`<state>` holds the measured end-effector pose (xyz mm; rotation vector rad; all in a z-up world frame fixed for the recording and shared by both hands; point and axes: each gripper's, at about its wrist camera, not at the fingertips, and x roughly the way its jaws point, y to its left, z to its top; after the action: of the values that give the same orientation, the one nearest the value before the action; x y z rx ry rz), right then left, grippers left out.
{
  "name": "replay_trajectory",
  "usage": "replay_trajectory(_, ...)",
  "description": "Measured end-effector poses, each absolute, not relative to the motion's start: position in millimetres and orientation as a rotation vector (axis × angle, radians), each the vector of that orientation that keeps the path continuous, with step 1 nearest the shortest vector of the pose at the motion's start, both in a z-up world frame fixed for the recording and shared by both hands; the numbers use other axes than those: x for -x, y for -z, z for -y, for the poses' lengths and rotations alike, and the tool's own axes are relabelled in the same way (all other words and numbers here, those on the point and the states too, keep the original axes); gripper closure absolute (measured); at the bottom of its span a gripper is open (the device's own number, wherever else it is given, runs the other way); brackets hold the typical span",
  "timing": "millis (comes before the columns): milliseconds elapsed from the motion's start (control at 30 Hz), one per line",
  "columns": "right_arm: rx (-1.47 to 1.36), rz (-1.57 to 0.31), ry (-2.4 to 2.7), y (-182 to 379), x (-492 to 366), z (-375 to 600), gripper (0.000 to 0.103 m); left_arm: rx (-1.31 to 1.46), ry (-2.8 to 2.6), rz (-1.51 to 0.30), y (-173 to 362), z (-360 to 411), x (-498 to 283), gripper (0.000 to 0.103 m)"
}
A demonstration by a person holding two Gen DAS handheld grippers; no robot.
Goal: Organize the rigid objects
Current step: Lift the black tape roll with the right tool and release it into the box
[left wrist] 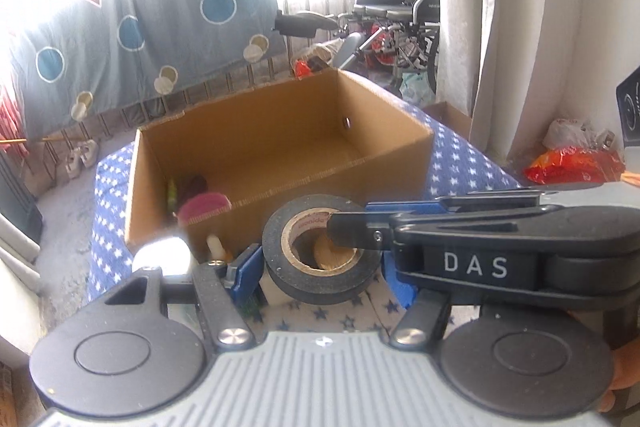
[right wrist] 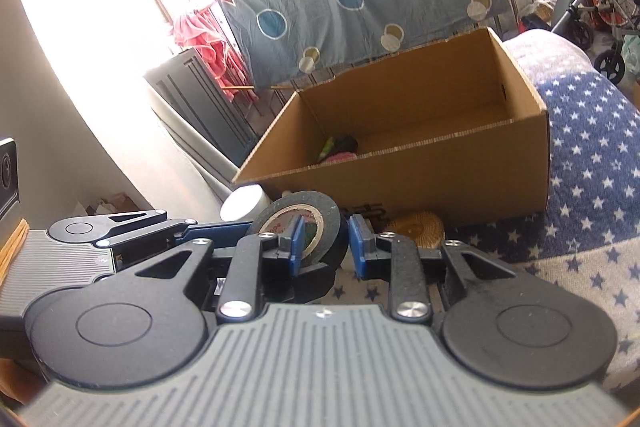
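Black tape, a roll of it point(left wrist: 320, 259), sits up off the starry cloth between the two tools. The left gripper point(left wrist: 316, 263) is about half open, and its blue pads point(left wrist: 248, 269) stand on both sides of the roll; I think they squeeze its outer edge, though the right pad is partly hidden. The right gripper point(right wrist: 322, 241) is nearly closed, with one blue finger point(right wrist: 298, 239) poked into the hole of the roll and the other on the outside, so it pinches the wall of the ring. So both tools seem to hold the one roll.

To do this step well, I think both hands should go the same way at the same speed, so the roll does not twist or pop out. It needs to go up and over the near wall of the cardboard box point(left wrist: 340, 179) and then down inside. One hand may have to let go first.

Just behind the roll there is a white round cup or lid point(right wrist: 244, 205) and a tan woven thing point(right wrist: 418, 227), right by the box wall. They could get bumped. Inside the box, in the left corner, some pink and green things point(left wrist: 200, 201) already lie; most of the floor is bare.

Farther back hang a blue-grey sheet with circles point(left wrist: 160, 35) and a curtain, and a wheelchair point(left wrist: 400, 11) stands by the bright window.
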<state>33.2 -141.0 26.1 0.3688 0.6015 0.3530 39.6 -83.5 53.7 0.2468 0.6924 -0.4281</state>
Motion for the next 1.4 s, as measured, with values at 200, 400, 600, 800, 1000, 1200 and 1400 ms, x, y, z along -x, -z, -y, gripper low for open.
replay_trajectory(200, -0.347, -0.564, -0.38, -48.0, -54.8, 142.9, 0.078, -0.264, 0.412, -0.655, -75.3, 83.6, -63.5, 0.037)
replay_trajectory(400, -0.307, -0.586, -0.435, -80.6, -114.5, 147.8, 0.078, -0.272, 0.435, -0.697, -98.8, 81.5, -126.6, 0.037)
replay_trajectory(600, -0.312, -0.737, -0.471, -87.2, -208.4, 147.0, 0.078, -0.288, 0.448, -0.852, -84.7, 81.4, -207.2, 0.037)
replay_trajectory(800, -0.327, -0.969, -0.441, -49.3, -300.7, 136.9, 0.078, -0.269, 0.434, -1.076, -36.6, 81.9, -285.4, 0.037)
replay_trajectory(1000, -0.343, -1.135, -0.408, 3.4, -358.0, 128.3, 0.078, -0.268, 0.415, -1.164, 1.3, 79.8, -333.2, 0.037)
replay_trajectory(1200, -0.299, -1.188, -0.374, 29.1, -397.3, 121.2, 0.078, -0.325, 0.391, -1.191, 27.0, 91.3, -357.5, 0.037)
replay_trajectory(1400, -0.28, -1.21, -0.361, 43.4, -412.8, 117.7, 0.075, -0.319, 0.38, -1.232, 42.4, 92.8, -373.9, 0.037)
